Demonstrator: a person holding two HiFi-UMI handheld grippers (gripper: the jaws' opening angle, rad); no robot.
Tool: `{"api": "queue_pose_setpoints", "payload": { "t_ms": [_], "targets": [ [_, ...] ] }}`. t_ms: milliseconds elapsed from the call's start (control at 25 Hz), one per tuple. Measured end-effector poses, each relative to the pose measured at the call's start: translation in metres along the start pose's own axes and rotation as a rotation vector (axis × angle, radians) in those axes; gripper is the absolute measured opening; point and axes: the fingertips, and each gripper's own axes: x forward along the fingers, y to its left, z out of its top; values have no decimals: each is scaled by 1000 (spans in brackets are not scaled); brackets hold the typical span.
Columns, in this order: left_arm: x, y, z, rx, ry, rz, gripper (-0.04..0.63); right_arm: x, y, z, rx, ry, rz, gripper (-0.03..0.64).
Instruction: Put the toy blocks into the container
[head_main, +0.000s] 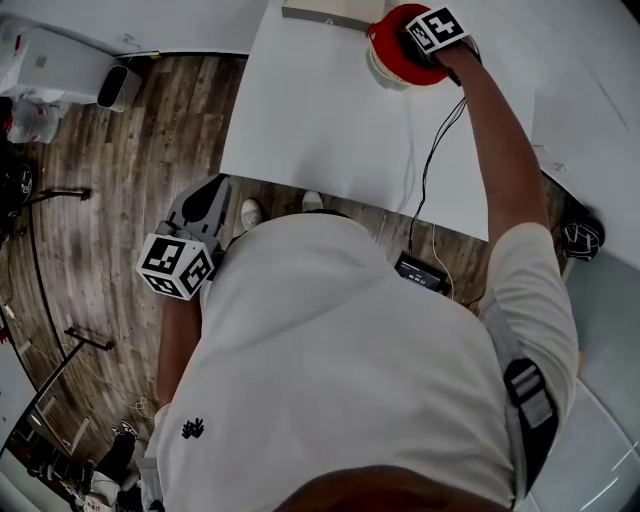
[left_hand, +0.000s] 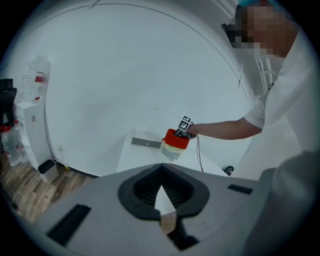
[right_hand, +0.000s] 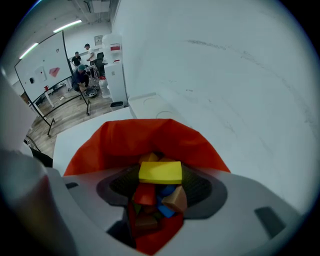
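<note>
At the far end of the white table (head_main: 320, 110) stands the red container (head_main: 388, 55), and the person's right arm reaches out to it; the right gripper (head_main: 418, 42) points down into its mouth. Inside the container lies a heap of blocks, a red one (right_hand: 146, 194), a blue one (right_hand: 167, 190) and a brown one (right_hand: 176, 200); over the heap sits a yellow block (right_hand: 160, 171), right between the right jaws. Those jaws stand a little way apart, just as wide as that block, and they seem to pinch it by its two ends; I see no gap beside it.

I think the block is hard and light, like wood or plastic, so it will not bend or squash; its sides look flat and smooth, so a grip on two flat sides is best, and a loose grip may let it slip. A drop from here would do no harm, I think; the block is over the heap, inside the red wall, and would land on the other blocks.

The left gripper (head_main: 203, 205) hangs low by the person's left side, over the wood floor (head_main: 110, 170), well apart from the table; its jaws are pressed together at the tips with nothing in them.
</note>
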Motion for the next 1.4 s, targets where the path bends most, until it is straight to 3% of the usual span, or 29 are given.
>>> {"api": "queue_pose_setpoints", "payload": {
  "t_ms": [560, 1200, 1400],
  "targets": [
    [-9, 4, -1, 6, -4, 1, 6, 3, -3, 1, 37, 30, -30, 272],
    [-6, 8, 1, 41, 11, -115, 6, -62, 16, -9, 113, -141, -104, 268],
    [-12, 11, -2, 67, 12, -183, 6, -103, 46, -14, 160, -247, -163, 182]
  ]
}}
